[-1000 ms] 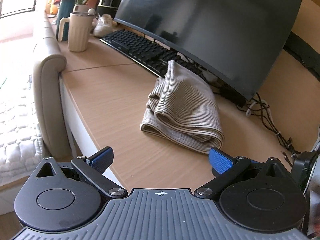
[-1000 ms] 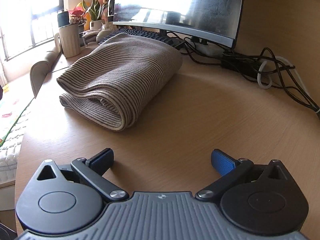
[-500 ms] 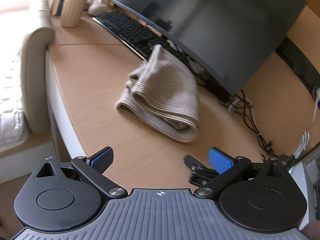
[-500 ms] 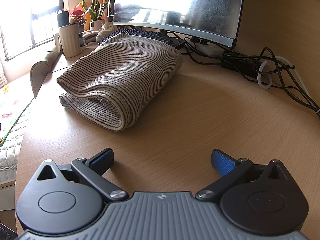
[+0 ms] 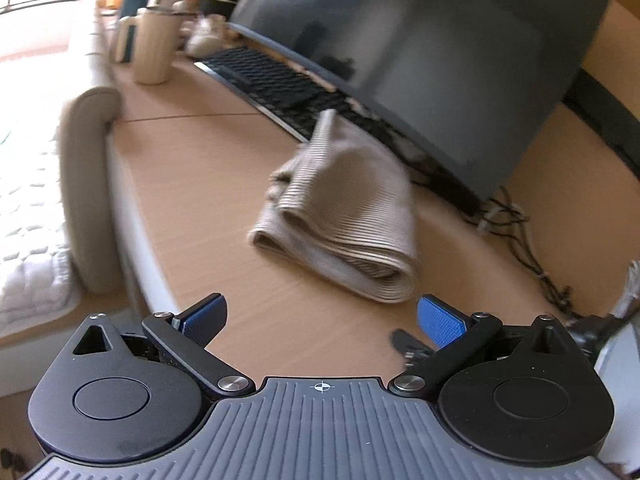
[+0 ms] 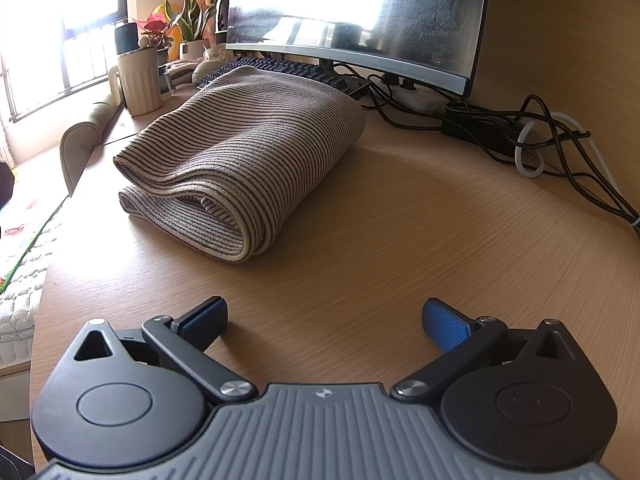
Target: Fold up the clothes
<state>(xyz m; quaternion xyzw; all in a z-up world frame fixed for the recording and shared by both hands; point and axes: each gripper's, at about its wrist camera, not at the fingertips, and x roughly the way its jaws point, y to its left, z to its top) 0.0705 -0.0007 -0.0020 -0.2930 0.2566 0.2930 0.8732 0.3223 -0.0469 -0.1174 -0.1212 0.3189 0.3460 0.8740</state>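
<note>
A beige striped garment lies folded in a thick bundle on the wooden desk, its far end against the keyboard. It also shows in the left wrist view, blurred. My right gripper is open and empty, low over the desk, a short way in front of the fold. My left gripper is open and empty, held near the desk's front edge, back from the garment. Part of the right gripper shows beside its right finger.
A curved monitor and black keyboard stand behind the garment. A cream mug and potted plants are at the far left. Tangled cables lie at the right. A padded chair arm stands off the desk's left edge.
My left gripper swung and its view is motion-blurred; the garment now sits a little lower and nearer the centre. The right gripper and the garment have not moved.
</note>
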